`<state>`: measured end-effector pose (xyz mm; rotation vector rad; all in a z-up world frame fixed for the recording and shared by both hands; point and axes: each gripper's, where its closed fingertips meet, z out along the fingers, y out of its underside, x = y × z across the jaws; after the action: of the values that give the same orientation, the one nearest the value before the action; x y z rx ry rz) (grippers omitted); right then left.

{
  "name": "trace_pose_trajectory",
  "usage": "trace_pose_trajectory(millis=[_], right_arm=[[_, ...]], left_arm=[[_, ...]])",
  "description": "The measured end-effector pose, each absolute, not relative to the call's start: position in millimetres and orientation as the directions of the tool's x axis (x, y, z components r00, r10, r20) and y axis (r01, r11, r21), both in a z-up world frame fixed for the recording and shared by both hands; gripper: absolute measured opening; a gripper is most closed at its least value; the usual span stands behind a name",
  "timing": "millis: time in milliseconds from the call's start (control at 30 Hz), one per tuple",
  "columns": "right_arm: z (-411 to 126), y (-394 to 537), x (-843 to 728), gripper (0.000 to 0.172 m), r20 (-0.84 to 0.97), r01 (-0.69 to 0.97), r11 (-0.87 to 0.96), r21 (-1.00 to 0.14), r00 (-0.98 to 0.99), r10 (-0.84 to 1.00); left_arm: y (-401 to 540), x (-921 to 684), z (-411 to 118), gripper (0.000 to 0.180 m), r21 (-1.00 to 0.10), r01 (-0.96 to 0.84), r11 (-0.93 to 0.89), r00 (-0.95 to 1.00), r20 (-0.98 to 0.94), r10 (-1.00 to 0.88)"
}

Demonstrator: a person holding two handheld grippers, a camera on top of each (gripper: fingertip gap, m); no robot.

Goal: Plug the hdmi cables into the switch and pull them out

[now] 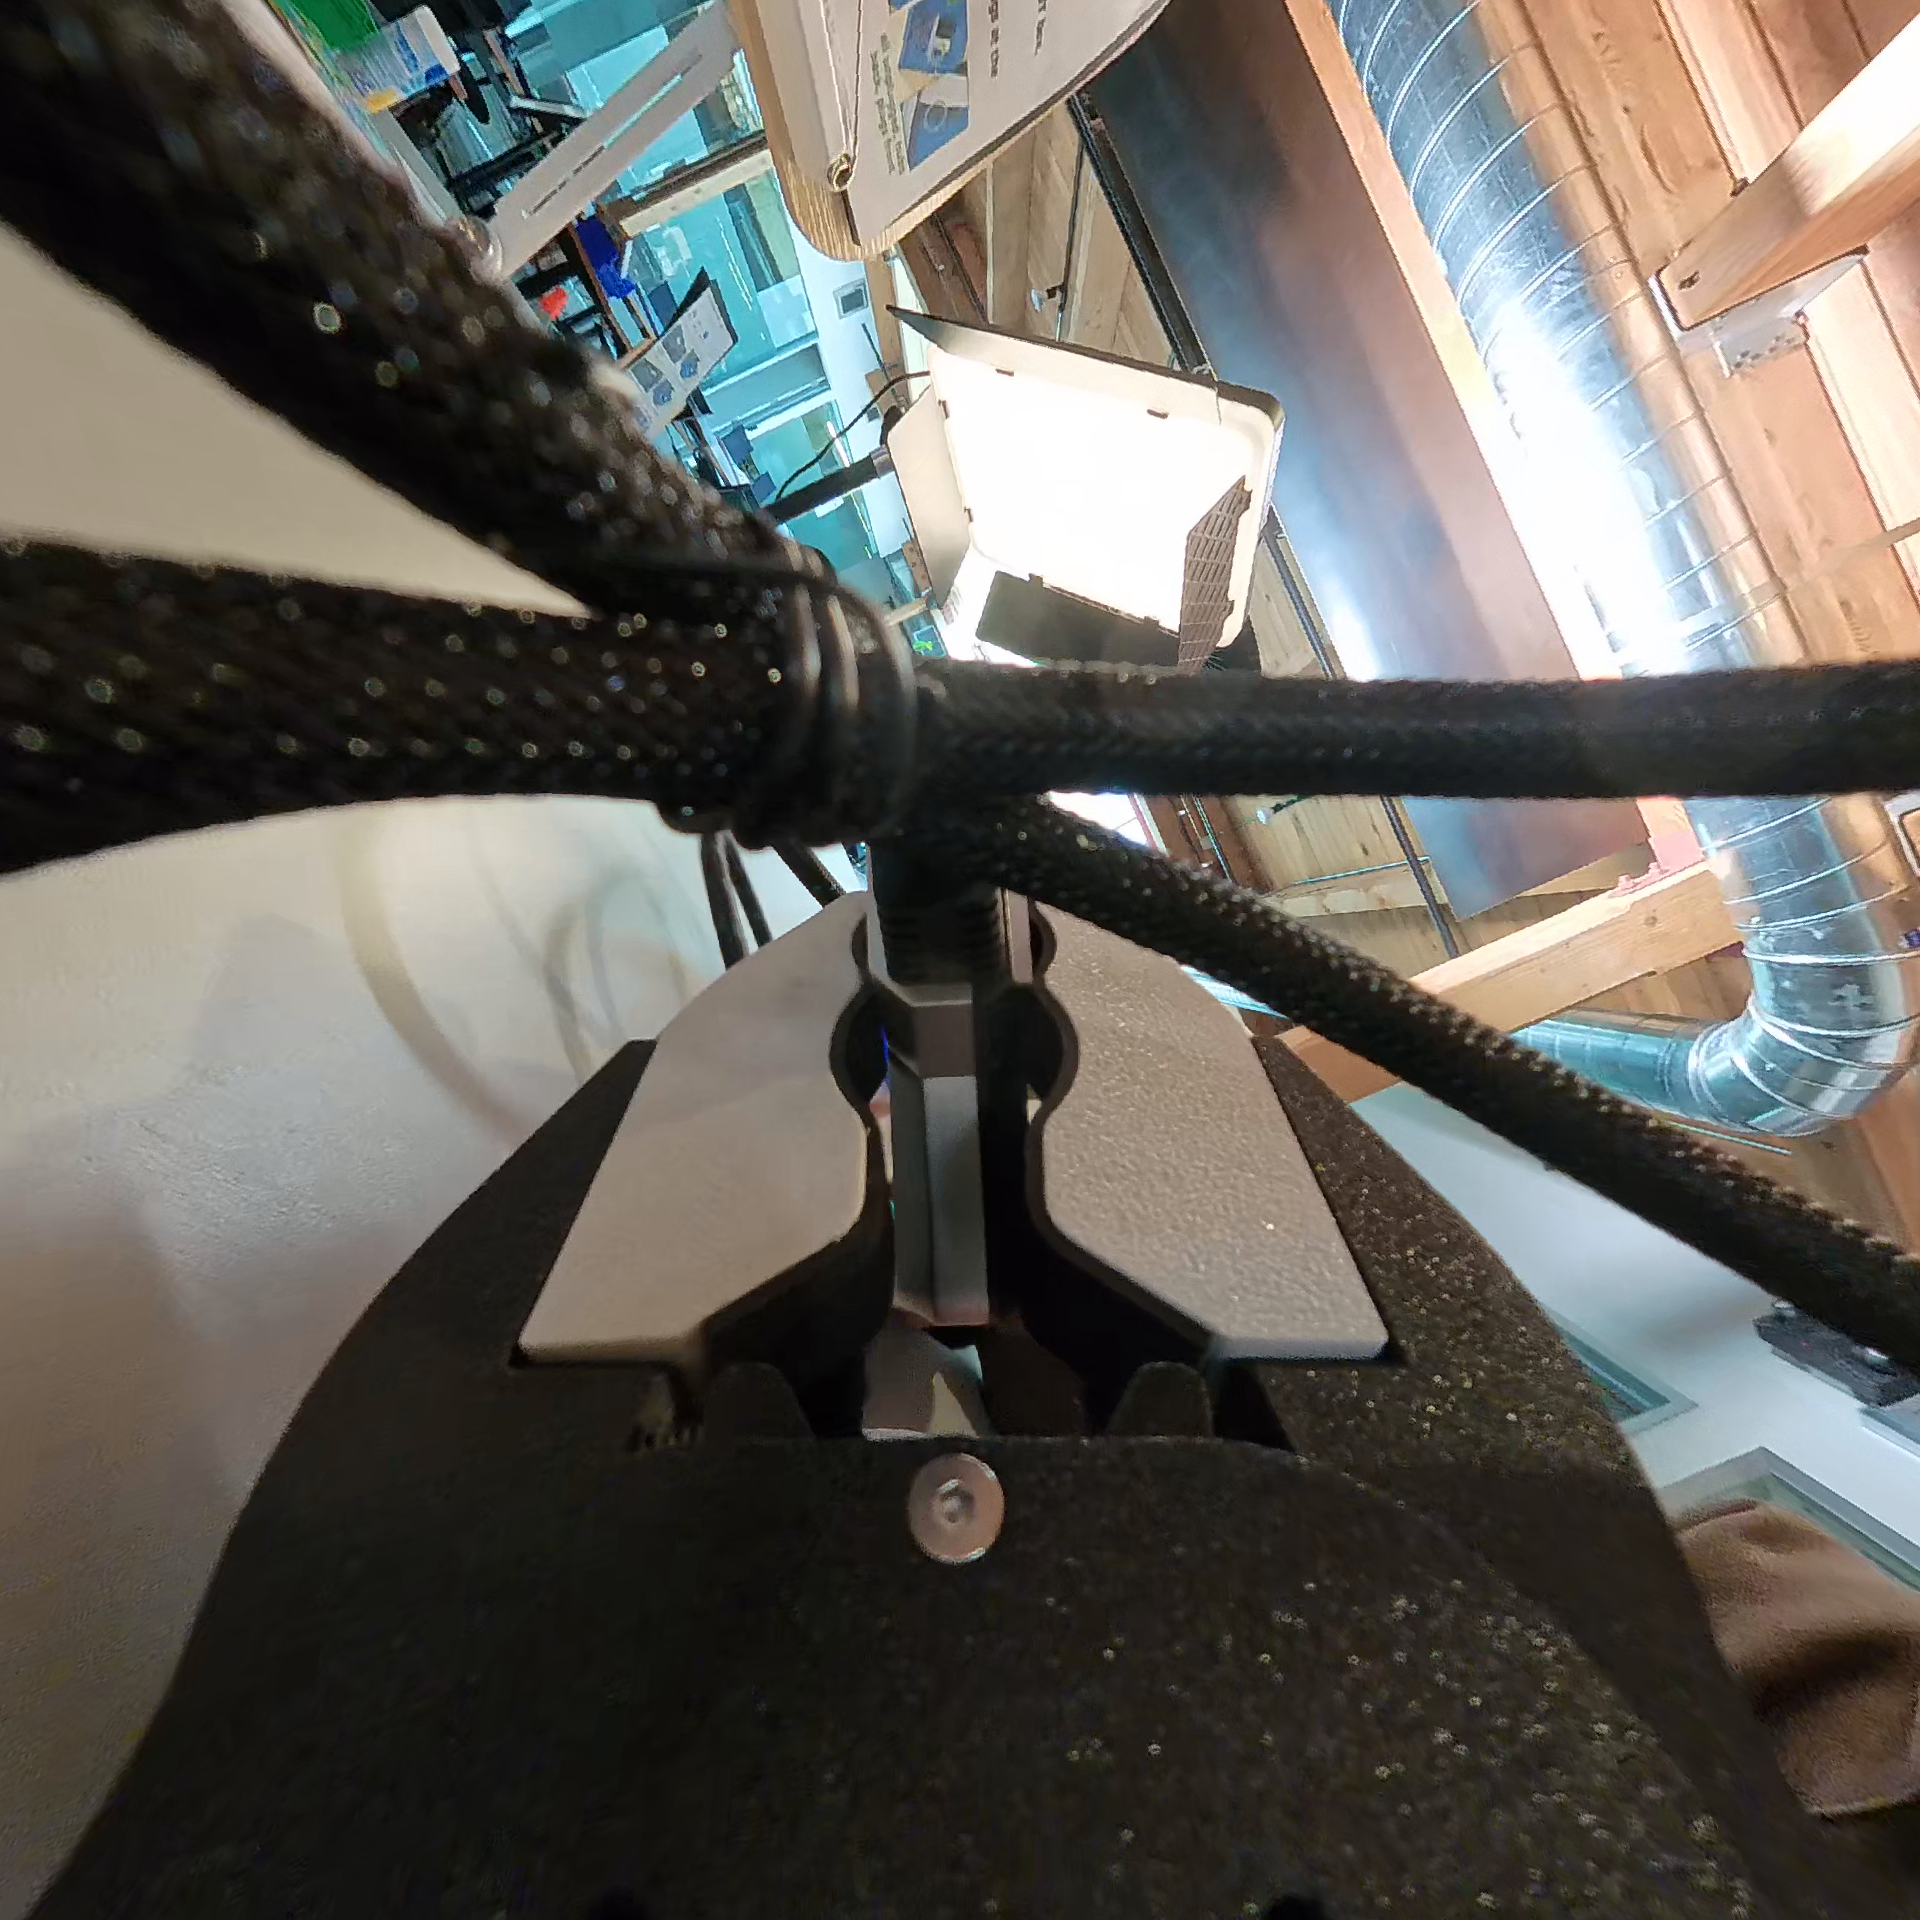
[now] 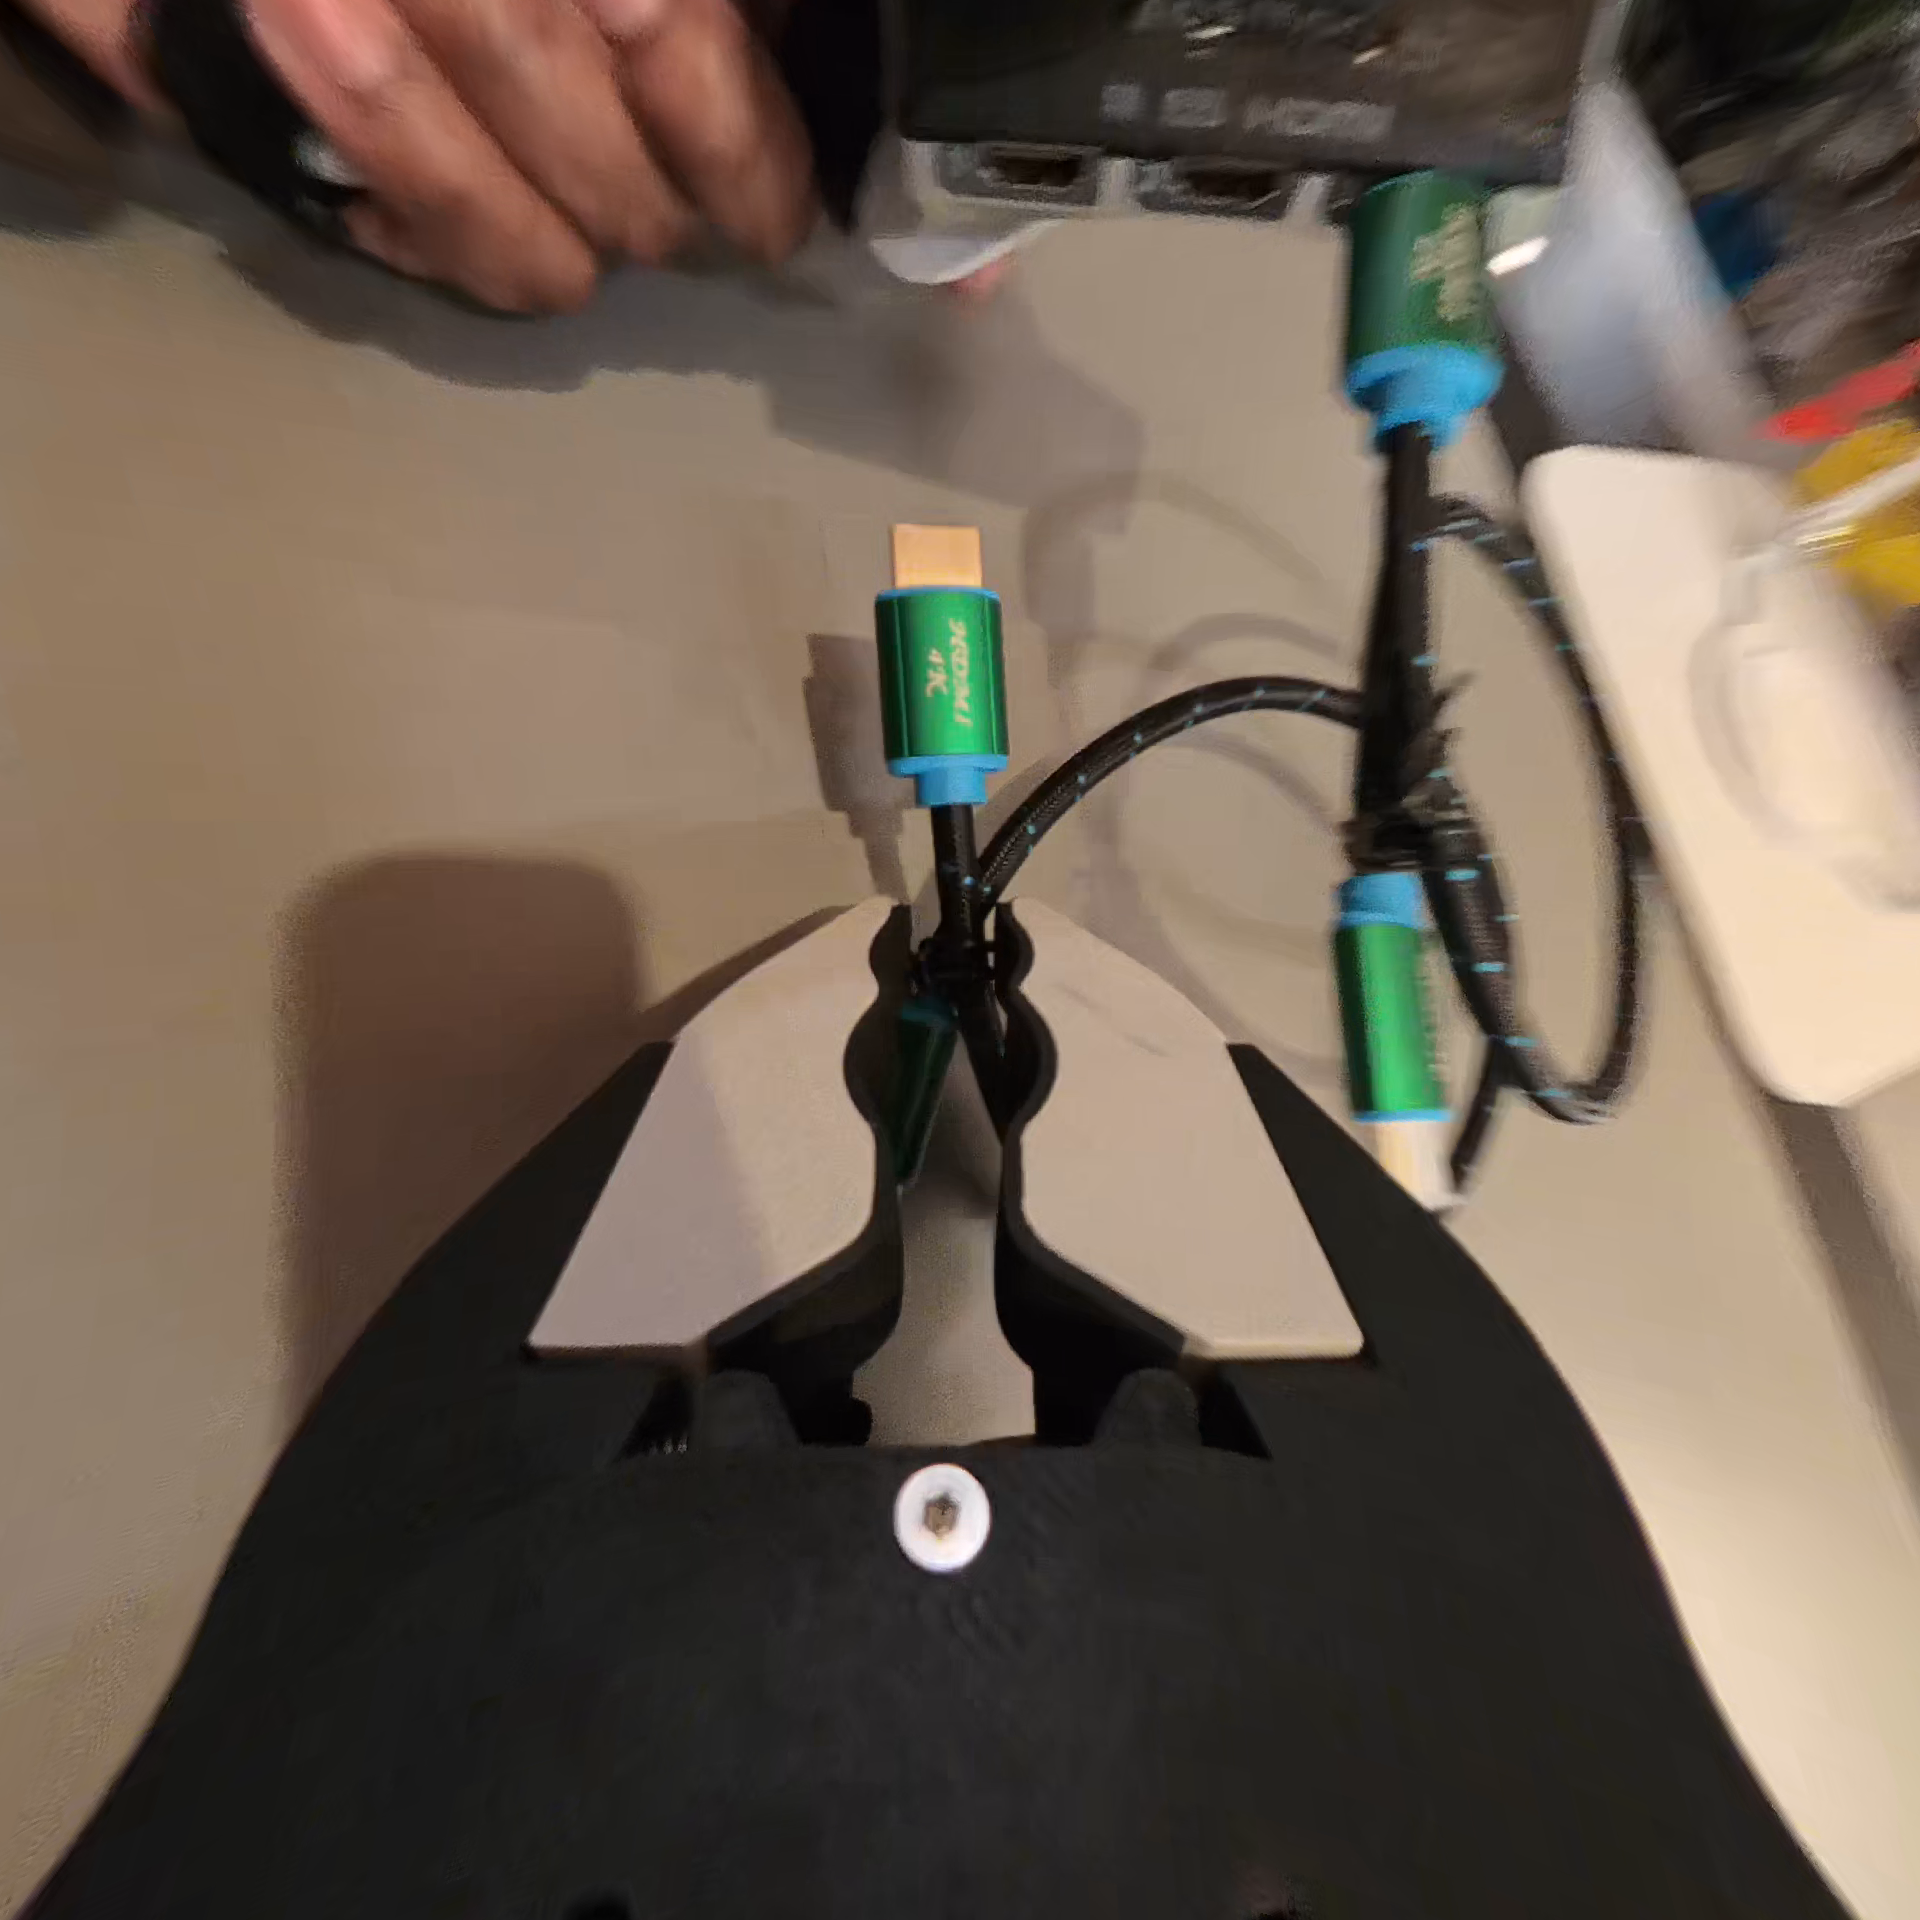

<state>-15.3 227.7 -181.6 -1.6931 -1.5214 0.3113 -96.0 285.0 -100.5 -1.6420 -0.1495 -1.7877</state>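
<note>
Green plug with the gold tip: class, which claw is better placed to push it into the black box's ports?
Right claw: it grips that plug's cable, tip towards the ports. Left claw clamps a grey connector.

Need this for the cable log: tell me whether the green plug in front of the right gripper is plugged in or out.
Out. The green plug stands free above the right gripper, its gold tip bare over the table.

Lamp [image 1: 1091, 499] glares, overexposed; near cables [image 1: 364, 686] defocused. Right view dimmer: hand [image 2: 499, 145] motion-blurred, edges smeared, hard shadows.
</note>
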Motion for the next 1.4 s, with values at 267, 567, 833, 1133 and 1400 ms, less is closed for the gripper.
trace_pose_trajectory(millis=[267,567,833,1133,1400], right_arm=[[-166,271,-28,0.014,0.651,0.74,0.256,-0.621,0.306,0.695],[-143,291,-30,0.014,0.7,0.758,0.144,-0.636,0.49,0.519],[-132,294,-24,0.013,0.705,0.742,0.142,-0.656,0.534,0.466],[-121,289,-28,0.013,0.769,0.766,0.21,-0.608,0.502,0.397],[-117,285,-31,0.013,0.809,0.79,0.242,-0.564,0.469,0.353]], left_arm=[[290,-102,-93,0.022,-0.398,0.595,-0.699,0.051,0.886,-0.461],[300,-99,-90,0.022,-0.376,0.67,-0.64,0.051,0.884,-0.465],[298,-88,-88,0.022,-0.44,0.644,-0.627,0.103,0.861,-0.498],[297,-92,-87,0.022,-0.399,0.662,-0.635,0.056,0.87,-0.489],[298,-95,-88,0.022,-0.377,0.675,-0.635,0.043,0.879,-0.476]])
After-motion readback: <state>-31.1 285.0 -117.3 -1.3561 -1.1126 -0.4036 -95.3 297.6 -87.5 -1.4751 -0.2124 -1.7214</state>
